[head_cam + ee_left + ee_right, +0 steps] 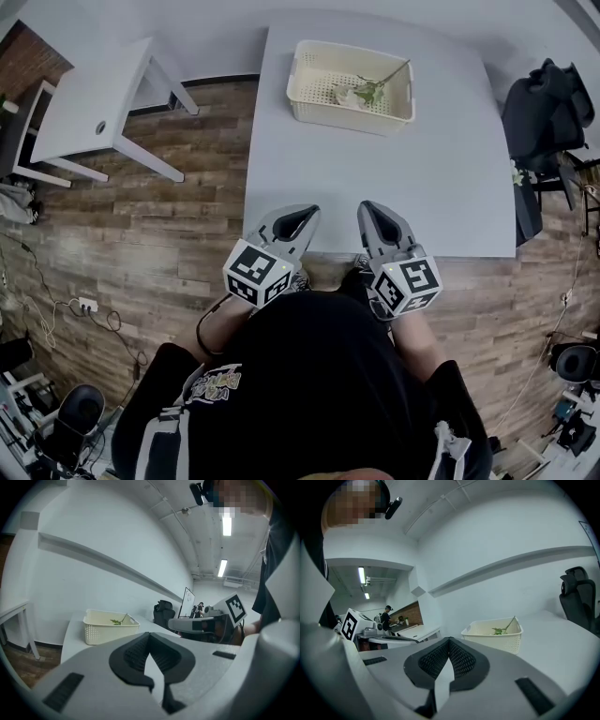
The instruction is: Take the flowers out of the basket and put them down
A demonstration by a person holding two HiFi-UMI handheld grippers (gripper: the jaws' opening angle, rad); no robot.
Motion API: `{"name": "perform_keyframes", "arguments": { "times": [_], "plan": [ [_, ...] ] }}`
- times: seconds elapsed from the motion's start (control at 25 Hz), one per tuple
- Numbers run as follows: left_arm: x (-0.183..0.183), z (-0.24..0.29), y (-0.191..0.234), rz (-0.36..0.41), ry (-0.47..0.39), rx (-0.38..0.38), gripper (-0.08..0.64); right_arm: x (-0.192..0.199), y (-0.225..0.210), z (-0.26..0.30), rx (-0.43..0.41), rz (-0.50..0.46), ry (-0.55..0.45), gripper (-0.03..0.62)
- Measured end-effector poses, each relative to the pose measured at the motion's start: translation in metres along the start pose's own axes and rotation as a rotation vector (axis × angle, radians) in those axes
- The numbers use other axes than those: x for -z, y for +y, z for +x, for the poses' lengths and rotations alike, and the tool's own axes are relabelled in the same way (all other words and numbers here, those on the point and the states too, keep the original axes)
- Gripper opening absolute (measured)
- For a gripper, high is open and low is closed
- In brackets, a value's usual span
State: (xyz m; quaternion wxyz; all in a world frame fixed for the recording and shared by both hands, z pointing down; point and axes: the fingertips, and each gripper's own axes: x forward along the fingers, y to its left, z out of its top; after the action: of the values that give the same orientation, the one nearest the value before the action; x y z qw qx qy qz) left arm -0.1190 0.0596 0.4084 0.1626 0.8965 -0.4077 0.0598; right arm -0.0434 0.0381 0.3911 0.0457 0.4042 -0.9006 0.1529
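Note:
A cream basket [309,111] stands at the far side of the white table [375,187]. In it lies a flower [361,91] with a white bloom, green leaves and a stem leaning on the right rim. The basket [101,630] and the flower [116,621] show in the left gripper view, and the basket [499,641] with the flower [501,630] in the right gripper view. My left gripper [298,223] and right gripper [373,217] rest side by side at the table's near edge, far from the basket. Both are shut with nothing in them.
A smaller white table [94,103] stands to the left over the wood floor. A black office chair [548,117] is at the right of the table. Cables and a power strip [86,305] lie on the floor at the left.

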Motion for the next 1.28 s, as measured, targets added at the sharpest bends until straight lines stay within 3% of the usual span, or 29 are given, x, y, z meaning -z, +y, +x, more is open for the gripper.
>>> {"name": "perform_keyframes", "arguments": {
  "times": [0.6, 1.28],
  "plan": [
    [-0.018, 0.038, -0.001, 0.009, -0.022, -0.050, 0.006, -0.034, -0.052, 0.014, -0.026, -0.071, -0.016, 0.021],
    [-0.036, 0.131, 0.002, -0.026, -0.029, -0.149, 0.006, -0.075, -0.161, 0.061, -0.126, -0.215, 0.039, 0.021]
  ]
}}
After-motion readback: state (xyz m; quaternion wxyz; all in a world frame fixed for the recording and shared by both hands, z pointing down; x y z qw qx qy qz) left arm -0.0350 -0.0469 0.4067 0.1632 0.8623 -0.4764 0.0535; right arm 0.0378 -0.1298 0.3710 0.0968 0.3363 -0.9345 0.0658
